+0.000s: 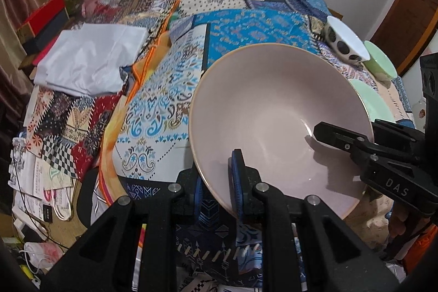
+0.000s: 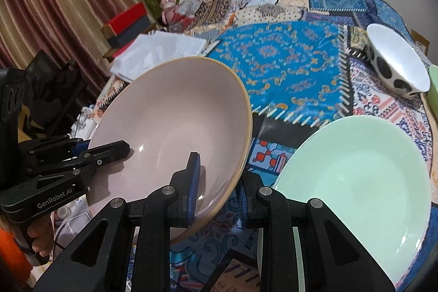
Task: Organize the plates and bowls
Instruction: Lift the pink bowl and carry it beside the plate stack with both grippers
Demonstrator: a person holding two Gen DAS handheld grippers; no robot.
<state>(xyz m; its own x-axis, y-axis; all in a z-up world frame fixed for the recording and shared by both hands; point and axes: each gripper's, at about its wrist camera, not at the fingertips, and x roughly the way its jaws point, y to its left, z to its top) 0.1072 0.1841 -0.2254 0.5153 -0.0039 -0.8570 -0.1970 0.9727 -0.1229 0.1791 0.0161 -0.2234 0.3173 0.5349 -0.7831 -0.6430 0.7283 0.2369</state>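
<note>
While both tools grip it from opposite sides, the wide, pale pink ceramic bowl (image 1: pixel 279 116) hangs tilted above the table (image 1: pixel 246 26) and its patchwork cloth of blue, red and cream prints. The left tool (image 1: pixel 219 182) has its blue-padded fingers pinched down on the near rim, one inside the bowl and one outside — closed tight on the edge. Over on the other side the right tool (image 2: pixel 217 188) does the same, one blue pad inside the bowl, the other under the rim, clamped on it.

Just beside the pink bowl, to the right, a mint-green glossy plate (image 2: pixel 356 182) lies on the cloth. Farther back sits a white bowl with black spots on its outside (image 2: pixel 397 67), tilted, and a smaller pale green bowl (image 1: pixel 380 62) just beyond it. At the table's far left — a folded white cloth (image 1: pixel 87 59), well apart from the dishes.
</note>
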